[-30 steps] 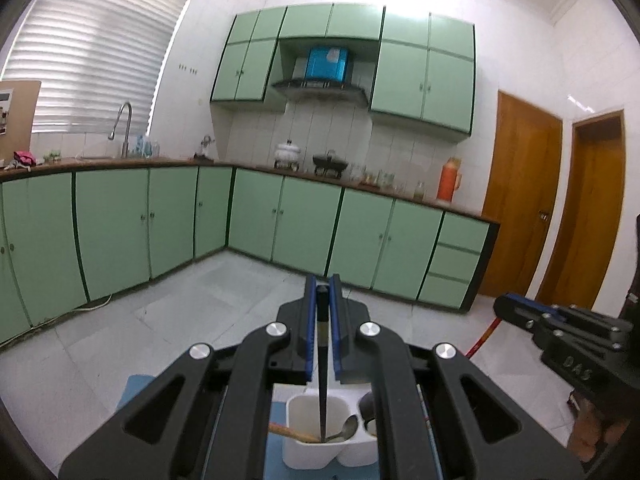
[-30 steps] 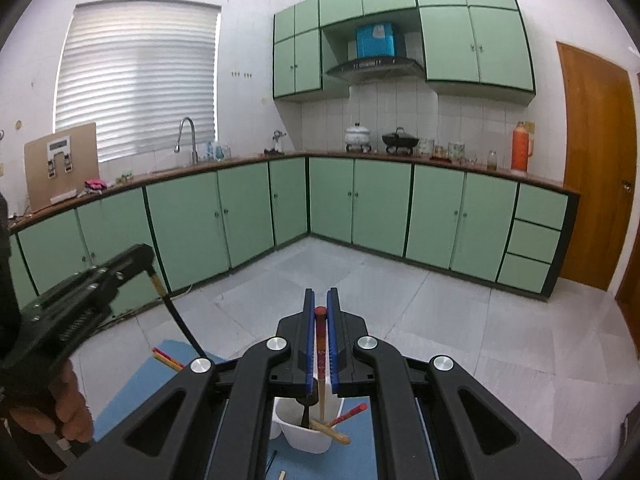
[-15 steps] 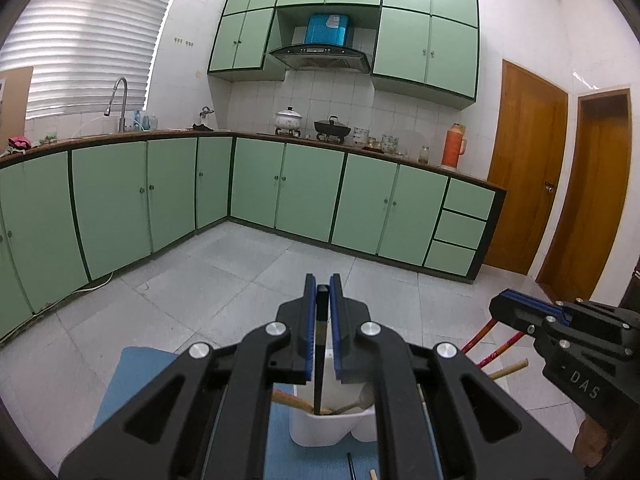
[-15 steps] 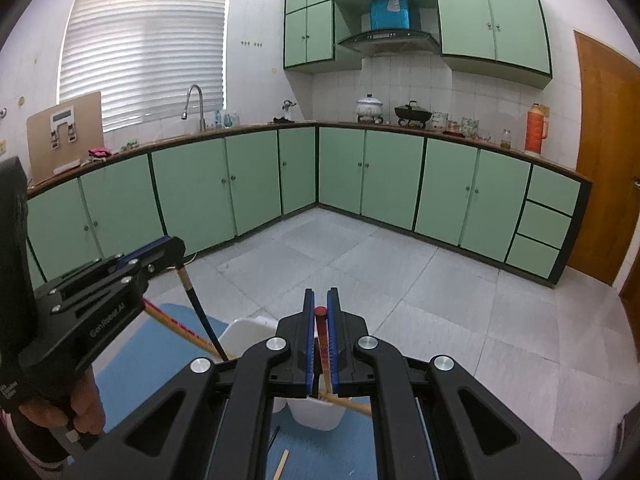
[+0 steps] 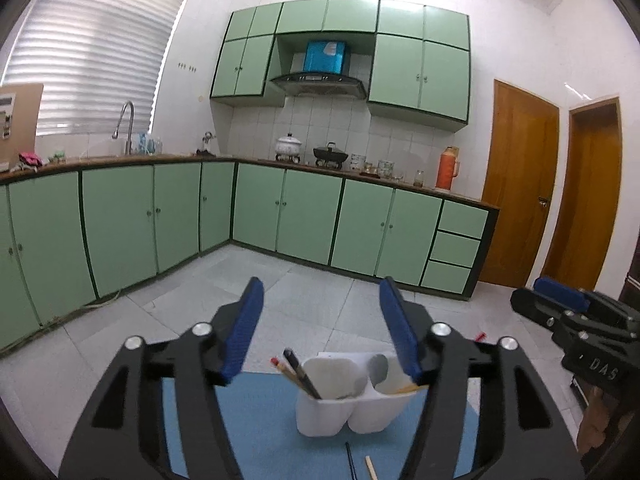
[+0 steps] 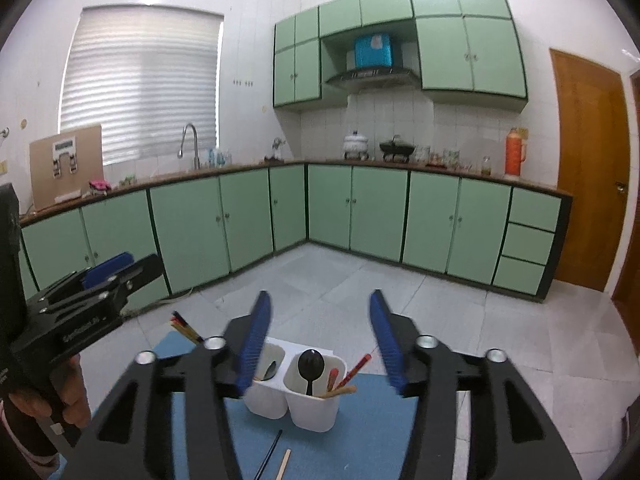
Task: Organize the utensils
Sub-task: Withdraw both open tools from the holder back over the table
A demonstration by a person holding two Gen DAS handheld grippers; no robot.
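Nearest, a black chopstick (image 6: 269, 456) and a pale wooden stick (image 6: 284, 463) lay loose on the blue mat (image 6: 360, 436): light, stiff, thin, probably best pinched mid-shaft. Beyond stood the white holder (image 6: 296, 404). Left tongs (image 5: 320, 324) and right tongs (image 6: 318, 330) both gaped, released.

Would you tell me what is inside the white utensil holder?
The white utensil holder contains a black spoon, chopsticks, and a metal spoon; their lower ends are hidden.

Bright daylight through blinds (image 6: 140, 80); fisheye bending, dark corners.
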